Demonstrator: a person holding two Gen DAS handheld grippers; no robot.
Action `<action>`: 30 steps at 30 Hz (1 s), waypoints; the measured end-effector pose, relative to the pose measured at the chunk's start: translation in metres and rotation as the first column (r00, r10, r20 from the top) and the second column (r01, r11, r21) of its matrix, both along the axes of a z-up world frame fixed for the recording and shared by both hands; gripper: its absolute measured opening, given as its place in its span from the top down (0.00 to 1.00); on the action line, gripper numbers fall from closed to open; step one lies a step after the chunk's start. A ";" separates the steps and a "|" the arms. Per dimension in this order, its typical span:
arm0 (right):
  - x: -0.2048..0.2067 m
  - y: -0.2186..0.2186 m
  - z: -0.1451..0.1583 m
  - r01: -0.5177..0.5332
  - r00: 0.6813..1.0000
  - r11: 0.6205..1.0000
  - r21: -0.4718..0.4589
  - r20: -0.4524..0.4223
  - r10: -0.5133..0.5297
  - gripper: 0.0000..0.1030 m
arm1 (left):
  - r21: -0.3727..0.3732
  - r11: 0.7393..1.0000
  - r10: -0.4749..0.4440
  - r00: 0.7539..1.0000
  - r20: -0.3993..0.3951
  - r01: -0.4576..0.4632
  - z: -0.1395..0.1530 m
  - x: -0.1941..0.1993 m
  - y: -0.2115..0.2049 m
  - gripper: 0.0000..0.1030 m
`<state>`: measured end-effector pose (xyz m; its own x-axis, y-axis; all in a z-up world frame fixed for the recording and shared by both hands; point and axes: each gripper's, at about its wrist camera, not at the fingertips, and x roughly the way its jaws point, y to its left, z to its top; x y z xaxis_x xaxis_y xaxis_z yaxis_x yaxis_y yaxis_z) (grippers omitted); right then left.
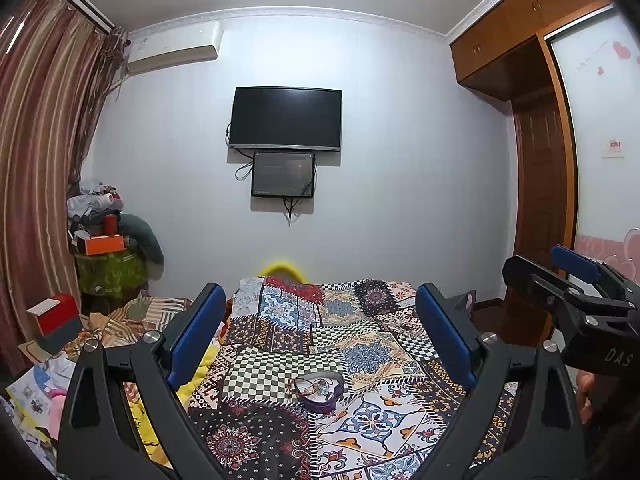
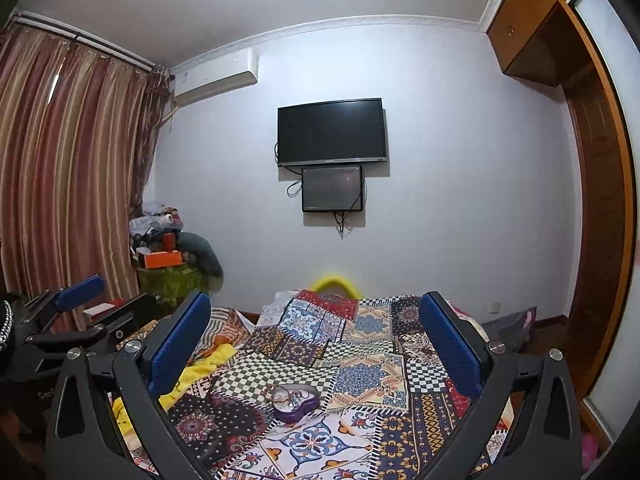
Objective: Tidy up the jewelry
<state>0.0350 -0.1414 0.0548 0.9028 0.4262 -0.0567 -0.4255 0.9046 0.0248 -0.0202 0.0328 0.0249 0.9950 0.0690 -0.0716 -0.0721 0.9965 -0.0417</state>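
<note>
Left wrist view: heart-shaped purple jewelry box (image 1: pixel 320 394) lies ahead between the wide-open, empty left gripper (image 1: pixel 320 320) fingers, point toward the camera; right gripper (image 2: pixel 316 328) equally spread, empty

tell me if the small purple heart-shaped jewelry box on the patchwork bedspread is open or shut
Open. The small purple heart-shaped jewelry box shows no lid on top, and tangled bracelets and rings sit exposed inside it. It rests on the patchwork bedspread.

A purple heart-shaped box (image 1: pixel 322 394) holding jewelry (image 1: pixel 310 387) is seen on the patchwork bedspread (image 1: pixel 372 356), framed between the left gripper's (image 1: pixel 320 320) wide-spread fingers.
</note>
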 end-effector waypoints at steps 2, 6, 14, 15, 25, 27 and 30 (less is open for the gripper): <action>-0.002 -0.002 -0.002 -0.004 1.000 1.000 0.004 -0.007 0.004 0.00 | -0.005 1.000 0.001 1.000 -0.001 -0.001 0.001 0.000 0.001 0.07; -0.002 -0.008 -0.006 -0.007 1.000 1.000 0.006 -0.021 0.007 0.00 | -0.017 1.000 0.000 1.000 -0.008 -0.001 0.000 0.001 0.003 0.07; -0.005 -0.011 -0.007 -0.010 1.000 1.000 0.003 -0.026 0.010 0.00 | -0.024 1.000 -0.005 1.000 -0.015 0.005 -0.002 0.004 0.005 0.07; -0.005 -0.011 -0.007 -0.011 1.000 1.000 0.003 -0.026 0.011 0.00 | -0.023 1.000 -0.008 1.000 -0.017 0.007 -0.002 0.004 0.004 0.07; -0.005 -0.013 -0.008 -0.016 0.999 1.000 0.005 -0.042 0.016 0.00 | -0.020 0.999 -0.034 0.999 -0.032 0.034 -0.003 0.008 0.002 0.07; -0.005 -0.013 -0.008 -0.015 0.999 1.000 0.004 -0.045 0.015 0.00 | -0.020 0.999 -0.038 0.999 -0.034 0.037 -0.003 0.008 0.002 0.07; -0.004 -0.013 -0.007 -0.013 0.999 1.000 0.002 -0.048 0.013 0.00 | -0.021 0.999 -0.046 0.998 -0.038 0.045 -0.004 0.010 0.000 0.07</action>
